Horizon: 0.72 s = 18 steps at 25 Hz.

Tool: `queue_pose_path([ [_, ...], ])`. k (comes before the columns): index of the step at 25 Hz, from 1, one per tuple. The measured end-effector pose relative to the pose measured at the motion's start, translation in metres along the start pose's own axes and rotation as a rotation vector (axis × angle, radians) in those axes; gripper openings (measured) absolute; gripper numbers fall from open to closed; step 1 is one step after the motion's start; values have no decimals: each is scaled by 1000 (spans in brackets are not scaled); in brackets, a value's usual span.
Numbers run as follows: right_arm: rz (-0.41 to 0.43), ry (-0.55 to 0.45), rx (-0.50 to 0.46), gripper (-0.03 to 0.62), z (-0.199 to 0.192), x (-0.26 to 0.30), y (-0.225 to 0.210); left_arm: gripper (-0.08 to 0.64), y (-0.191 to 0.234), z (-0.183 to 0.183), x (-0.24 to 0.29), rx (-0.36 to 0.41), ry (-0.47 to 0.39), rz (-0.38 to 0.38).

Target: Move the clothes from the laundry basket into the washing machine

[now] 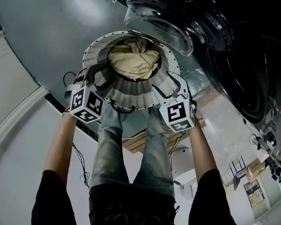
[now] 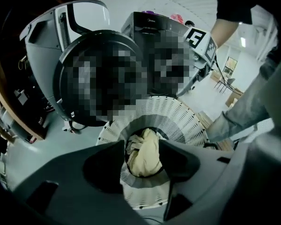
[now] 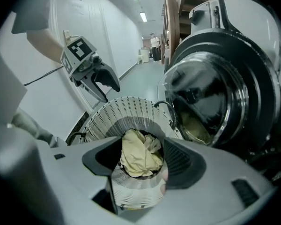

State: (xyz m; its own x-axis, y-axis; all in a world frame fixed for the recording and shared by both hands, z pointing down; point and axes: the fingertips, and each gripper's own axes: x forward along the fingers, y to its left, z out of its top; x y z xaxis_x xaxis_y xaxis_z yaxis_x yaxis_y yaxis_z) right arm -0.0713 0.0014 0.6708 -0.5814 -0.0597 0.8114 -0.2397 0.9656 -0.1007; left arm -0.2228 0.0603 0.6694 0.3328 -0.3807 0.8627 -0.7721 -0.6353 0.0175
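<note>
A white slatted laundry basket (image 1: 131, 96) stands on the floor with a cream cloth (image 1: 133, 60) bundled inside. My left gripper (image 1: 102, 78) hangs over its left rim and my right gripper (image 1: 171, 86) over its right rim. Both are open with nothing pinched. In the left gripper view the jaws (image 2: 142, 144) frame the cloth (image 2: 145, 158) and the basket's near wall (image 2: 147, 198). The right gripper (image 3: 141, 142) frames the same cloth (image 3: 140, 156) in its own view. The washing machine (image 1: 239, 78) stands just right of the basket, its round door (image 1: 159, 20) swung open.
Some pale fabric (image 3: 196, 128) lies inside the drum. The person's legs in jeans (image 1: 131, 149) stand close behind the basket. A cable (image 1: 79, 158) trails on the floor at the left. Furniture (image 1: 239, 170) stands further off at the right.
</note>
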Motion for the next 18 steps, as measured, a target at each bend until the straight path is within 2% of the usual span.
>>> queue_pose_path([
  [5,14,41,-51,287,-20,34,3,242,-1,-16,38,17,21,-39],
  [12,50,103,-175,293,-45,77,12,249,-4,-48,83,117,96,-84],
  [18,75,154,-232,308,-62,122,15,259,1,-65,127,186,138,-100],
])
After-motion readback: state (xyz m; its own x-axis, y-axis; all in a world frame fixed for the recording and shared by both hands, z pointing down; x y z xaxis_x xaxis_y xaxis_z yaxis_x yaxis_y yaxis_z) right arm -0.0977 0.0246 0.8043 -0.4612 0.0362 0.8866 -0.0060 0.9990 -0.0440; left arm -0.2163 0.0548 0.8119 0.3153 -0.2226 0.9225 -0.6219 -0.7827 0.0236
